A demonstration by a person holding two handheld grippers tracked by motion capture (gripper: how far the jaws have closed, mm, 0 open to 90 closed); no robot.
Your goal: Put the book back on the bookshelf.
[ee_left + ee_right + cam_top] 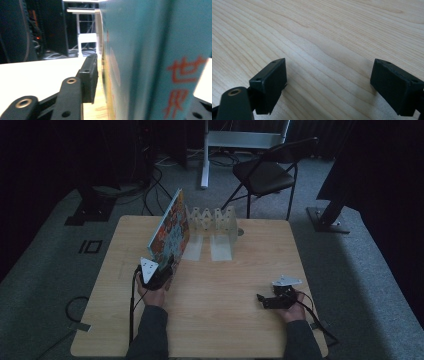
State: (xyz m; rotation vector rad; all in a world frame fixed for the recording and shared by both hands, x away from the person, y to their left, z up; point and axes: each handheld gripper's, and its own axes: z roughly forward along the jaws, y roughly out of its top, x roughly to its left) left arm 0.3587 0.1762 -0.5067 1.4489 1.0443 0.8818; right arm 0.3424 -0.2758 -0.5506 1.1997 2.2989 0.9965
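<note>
A colourful picture book (170, 227) stands tilted on its lower edge at the table's left middle. My left gripper (167, 264) is shut on its near bottom corner. In the left gripper view the teal spine of the book (155, 62), with orange characters, sits between the jaws; the left finger (88, 80) is close beside the cover and the right one is mostly hidden behind the book. Just right of the book stands a white rack (212, 220) with zigzag dividers. My right gripper (264, 300) (328, 82) rests low over the wooden table (235, 280) at the front right, open, with nothing between its fingers.
A black folding chair (265, 170) stands beyond the table's far edge. Cables (150, 190) and dark stand bases (327, 217) lie on the grey carpet around it. Bare wood stretches between the two grippers.
</note>
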